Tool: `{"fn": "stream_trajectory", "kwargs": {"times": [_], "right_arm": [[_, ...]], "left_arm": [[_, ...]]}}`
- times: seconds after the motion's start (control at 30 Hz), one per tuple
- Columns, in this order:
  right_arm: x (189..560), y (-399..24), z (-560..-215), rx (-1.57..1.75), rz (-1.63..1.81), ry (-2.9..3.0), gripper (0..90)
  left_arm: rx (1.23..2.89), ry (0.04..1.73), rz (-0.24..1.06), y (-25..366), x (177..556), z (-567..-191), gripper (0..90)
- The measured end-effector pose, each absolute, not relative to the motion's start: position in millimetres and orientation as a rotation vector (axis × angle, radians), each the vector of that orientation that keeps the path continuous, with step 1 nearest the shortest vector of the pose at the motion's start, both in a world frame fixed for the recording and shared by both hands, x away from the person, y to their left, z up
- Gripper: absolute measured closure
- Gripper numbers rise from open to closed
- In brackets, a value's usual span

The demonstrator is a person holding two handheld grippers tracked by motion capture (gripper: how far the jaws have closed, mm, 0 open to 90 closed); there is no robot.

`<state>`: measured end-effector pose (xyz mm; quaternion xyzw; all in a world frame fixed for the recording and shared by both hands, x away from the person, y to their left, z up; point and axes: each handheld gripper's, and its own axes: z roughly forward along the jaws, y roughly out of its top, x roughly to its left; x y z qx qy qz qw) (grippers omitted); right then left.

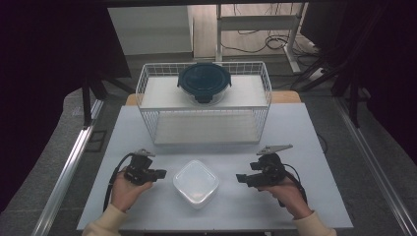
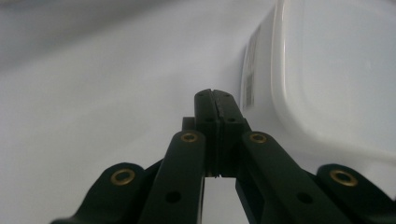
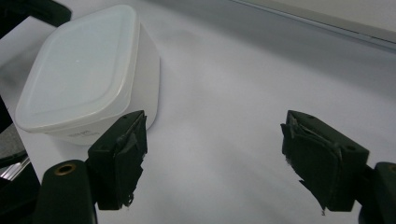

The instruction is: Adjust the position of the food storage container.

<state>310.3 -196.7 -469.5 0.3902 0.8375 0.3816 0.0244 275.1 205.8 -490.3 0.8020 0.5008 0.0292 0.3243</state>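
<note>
Your left gripper (image 1: 160,173) is closed, right gripper (image 1: 242,178) wide, both empty. The white lidded square plastic container (image 1: 195,183) looks light and slippery; grip its side walls.

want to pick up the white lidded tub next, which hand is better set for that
Right, probably. The right claw has its jaws wide open and aimed at the white tub, with bare table between them. The left claw sits just as near but its jaws are shut, so it would have to open first.

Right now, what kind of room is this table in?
Probably a lab or workshop set up for recording, not a kitchen. The white table stands among metal frame rails, loose cables lie on the floor behind, and dark curtains hang around it.
</note>
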Motion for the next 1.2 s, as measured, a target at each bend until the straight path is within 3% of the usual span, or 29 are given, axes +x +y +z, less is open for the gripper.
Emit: {"fn": "stream_trajectory", "kwargs": {"times": [0.33, 0.57, 1.2], "right_arm": [[311, -196, -470, 1.216, 1.176, 2.592, 21.7], [310, -198, -469, 1.218, 1.186, 2.587, 21.7], [313, -201, -471, 1.231, 1.177, 2.585, 21.7]], "left_arm": [[2.141, 1.245, -0.006, 190, 244, -501, 89.7], [2.187, 1.224, -0.012, 171, 254, -507, 89.8], [2.115, 1.248, -0.054, 145, 297, -509, 90.0]]}}
